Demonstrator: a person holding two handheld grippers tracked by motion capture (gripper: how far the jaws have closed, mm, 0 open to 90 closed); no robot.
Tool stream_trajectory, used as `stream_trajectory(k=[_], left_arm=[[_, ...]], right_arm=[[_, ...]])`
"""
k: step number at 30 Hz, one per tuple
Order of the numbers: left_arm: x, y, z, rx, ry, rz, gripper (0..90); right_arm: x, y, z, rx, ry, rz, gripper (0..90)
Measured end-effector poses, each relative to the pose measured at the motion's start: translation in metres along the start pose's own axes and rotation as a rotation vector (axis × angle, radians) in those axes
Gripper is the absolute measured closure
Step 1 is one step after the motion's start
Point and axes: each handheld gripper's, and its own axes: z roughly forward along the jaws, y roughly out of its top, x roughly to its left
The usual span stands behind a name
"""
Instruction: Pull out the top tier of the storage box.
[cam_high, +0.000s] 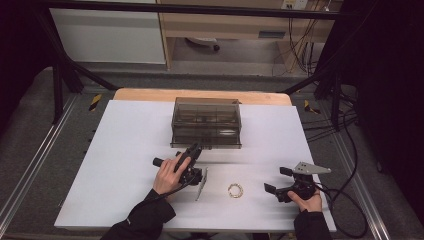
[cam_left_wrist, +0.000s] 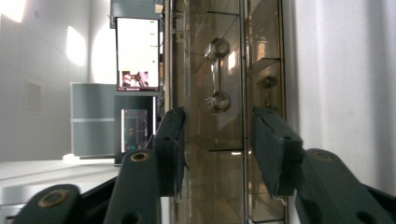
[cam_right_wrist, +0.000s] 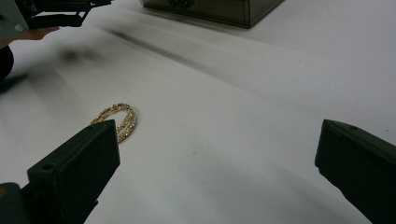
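- Smoky transparent plastic drawer box (cam_high: 206, 122) is sitting at 12 o'clock on the white surface (cam_high: 115, 150), front facing the person.
- Left tongs (cam_high: 194, 151) are turned on their side, pointing at the box front just beside it, jaws spread moderately with nothing between them; the metal drawer handle (cam_left_wrist: 217, 74) is showing beyond them.
- Gold chain bracelet (cam_high: 236, 190) is lying coiled at 6 o'clock, between both hands.
- Right tongs (cam_high: 275, 181) are gaping wide, empty, at 3 o'clock of the bracelet, near it.
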Motion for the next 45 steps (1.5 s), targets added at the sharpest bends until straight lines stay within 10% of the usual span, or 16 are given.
stream_trajectory(k=[28, 45], left_arm=[[0.039, -0.01, -0.015, 0.029, -0.24, -0.387, 17.2], [0.05, -0.044, -0.039, 0.032, -0.361, -0.733, 12.9]], right_arm=[[0.0, 0.0, 0.0, -0.001, -0.004, -0.002, 0.5], [0.0, 0.0, 0.0, 0.002, -0.007, 0.0, 0.5]])
